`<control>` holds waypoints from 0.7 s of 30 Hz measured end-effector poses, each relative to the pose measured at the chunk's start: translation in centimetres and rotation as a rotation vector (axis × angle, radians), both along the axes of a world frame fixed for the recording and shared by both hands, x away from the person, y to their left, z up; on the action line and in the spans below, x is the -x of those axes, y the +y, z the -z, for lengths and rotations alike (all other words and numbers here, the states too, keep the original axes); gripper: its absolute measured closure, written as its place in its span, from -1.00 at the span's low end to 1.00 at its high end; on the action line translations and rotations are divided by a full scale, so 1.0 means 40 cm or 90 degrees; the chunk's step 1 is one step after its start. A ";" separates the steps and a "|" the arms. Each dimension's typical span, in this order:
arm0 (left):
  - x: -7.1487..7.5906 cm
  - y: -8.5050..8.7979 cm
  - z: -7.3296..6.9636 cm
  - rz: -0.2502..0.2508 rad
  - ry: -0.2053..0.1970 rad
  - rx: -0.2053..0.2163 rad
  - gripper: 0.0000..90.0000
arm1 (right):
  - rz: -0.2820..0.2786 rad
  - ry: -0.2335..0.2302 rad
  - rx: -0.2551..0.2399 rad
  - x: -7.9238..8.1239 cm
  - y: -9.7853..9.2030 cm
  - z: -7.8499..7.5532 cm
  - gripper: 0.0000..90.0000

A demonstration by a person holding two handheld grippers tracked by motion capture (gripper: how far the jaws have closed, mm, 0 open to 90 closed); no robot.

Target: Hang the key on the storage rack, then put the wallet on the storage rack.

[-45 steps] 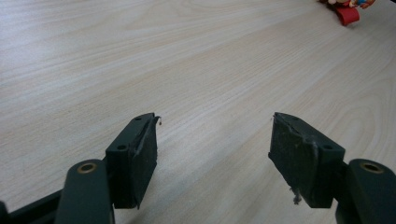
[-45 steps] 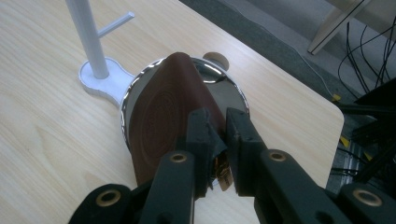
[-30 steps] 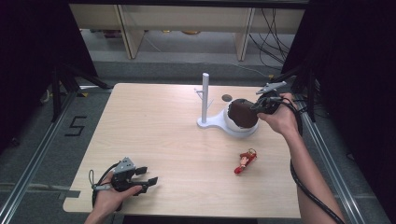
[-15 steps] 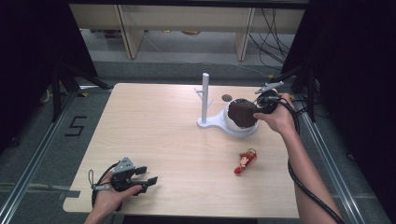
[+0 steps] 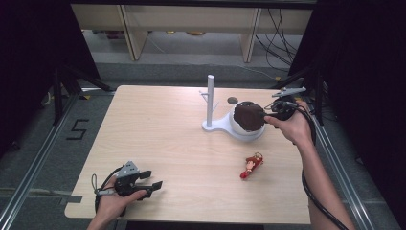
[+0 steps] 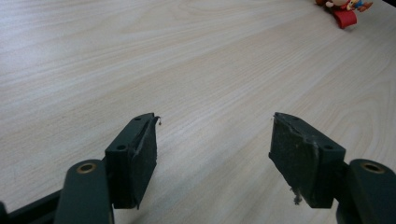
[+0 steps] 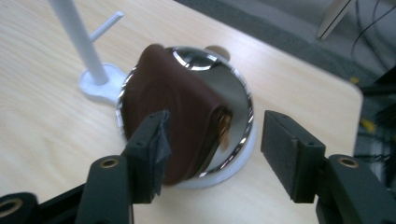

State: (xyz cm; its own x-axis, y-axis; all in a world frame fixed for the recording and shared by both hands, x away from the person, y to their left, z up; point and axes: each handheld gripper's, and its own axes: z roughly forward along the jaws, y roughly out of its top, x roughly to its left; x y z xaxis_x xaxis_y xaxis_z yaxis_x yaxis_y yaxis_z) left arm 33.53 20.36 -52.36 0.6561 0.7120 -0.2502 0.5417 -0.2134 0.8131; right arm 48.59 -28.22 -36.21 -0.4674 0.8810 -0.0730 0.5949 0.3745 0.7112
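**Right jaws off the brown pouch**

Right gripper [image 5: 269,114] sat at the far right table edge, jaws apart, having just been opening; nothing pressed between them. Brown pouch [image 7: 180,105] lay just ahead of the pads, in the chrome bowl [image 7: 236,95] on the white stand [image 5: 210,103]. Left gripper [image 6: 212,151] was open over bare table [image 6: 140,56], red figurine [image 6: 345,10] well ahead of it.

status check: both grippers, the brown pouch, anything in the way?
Right gripper jaws just opened, pouch released. Brown pouch lies in the chrome dish. Left gripper open, idle over bare table. White post stands beside the dish.
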 end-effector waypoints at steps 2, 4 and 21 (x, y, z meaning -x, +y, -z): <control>-0.004 -0.002 -0.003 0.004 -0.002 -0.004 -0.31 | 0.020 0.035 -0.029 0.024 -0.004 0.006 0.10; -0.007 -0.008 -0.004 0.003 -0.010 0.003 -0.31 | 0.028 0.098 -0.055 0.051 -0.010 0.033 0.21; -0.010 -0.037 -0.016 0.014 -0.030 0.011 -0.32 | 0.034 0.260 -0.076 0.105 -0.024 0.163 0.47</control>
